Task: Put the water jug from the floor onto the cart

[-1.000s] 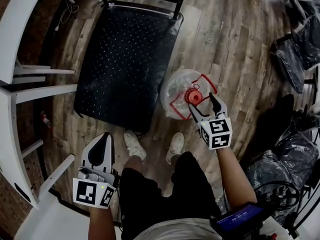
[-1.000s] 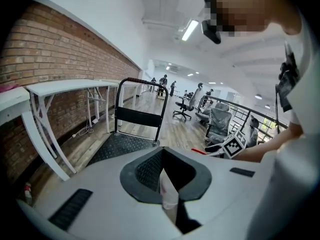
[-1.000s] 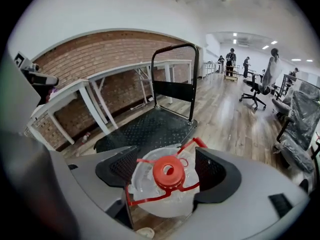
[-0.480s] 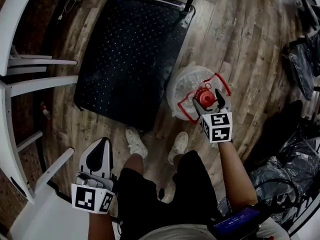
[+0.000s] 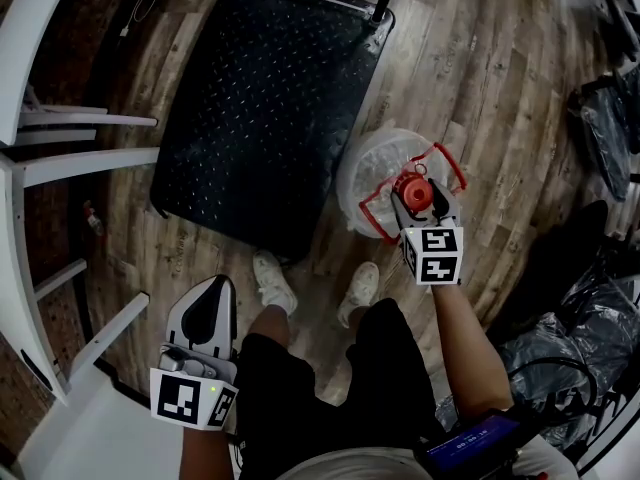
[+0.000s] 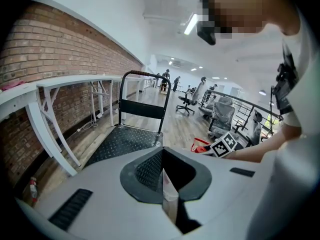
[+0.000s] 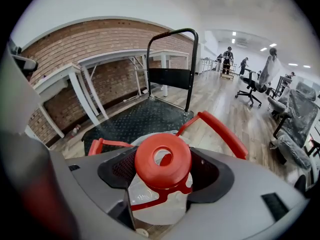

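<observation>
At the jug: my right gripper hangs over the water jug. Its jaws stand wide, one on each side of the red cap. They have just been closing in on the cap, which sits squarely between them, but I see no firm squeeze on it. The clear jug stands upright on the wood floor, just beside the near right corner of the cart and not on its black studded deck. The jug's red carrying handle arcs round the neck to the right and far side of my jaws. My left gripper is held low at the near left, well apart from the jug, its jaws pressed together on nothing. My shoes are planted just near of the cart.
</observation>
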The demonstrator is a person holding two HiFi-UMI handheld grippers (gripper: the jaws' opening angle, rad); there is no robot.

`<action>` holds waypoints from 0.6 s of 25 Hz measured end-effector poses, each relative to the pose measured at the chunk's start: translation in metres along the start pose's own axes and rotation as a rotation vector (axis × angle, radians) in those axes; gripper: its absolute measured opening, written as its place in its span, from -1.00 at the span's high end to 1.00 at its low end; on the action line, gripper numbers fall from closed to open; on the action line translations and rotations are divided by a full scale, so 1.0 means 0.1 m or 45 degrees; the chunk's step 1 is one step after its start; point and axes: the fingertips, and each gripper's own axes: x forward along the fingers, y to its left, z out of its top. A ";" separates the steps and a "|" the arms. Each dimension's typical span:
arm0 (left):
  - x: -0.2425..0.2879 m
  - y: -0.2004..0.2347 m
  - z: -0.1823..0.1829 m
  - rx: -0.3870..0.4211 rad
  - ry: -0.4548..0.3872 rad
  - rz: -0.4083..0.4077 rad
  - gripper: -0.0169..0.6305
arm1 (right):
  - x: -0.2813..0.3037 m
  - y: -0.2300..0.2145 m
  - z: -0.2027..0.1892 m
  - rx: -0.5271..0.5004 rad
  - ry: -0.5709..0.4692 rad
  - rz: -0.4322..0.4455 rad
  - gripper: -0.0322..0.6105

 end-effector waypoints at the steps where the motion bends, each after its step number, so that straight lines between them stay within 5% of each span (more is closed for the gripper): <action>1: -0.01 -0.01 0.00 -0.001 0.000 0.001 0.94 | -0.01 0.01 -0.01 0.000 0.001 -0.005 -0.08; 7: -0.14 0.03 0.13 0.006 -0.038 0.004 0.95 | -0.31 0.04 0.08 0.013 -0.027 -0.034 -0.08; 15: -0.35 0.00 0.60 0.020 -0.098 -0.005 0.94 | -1.13 0.00 0.69 0.042 -0.070 -0.059 -0.08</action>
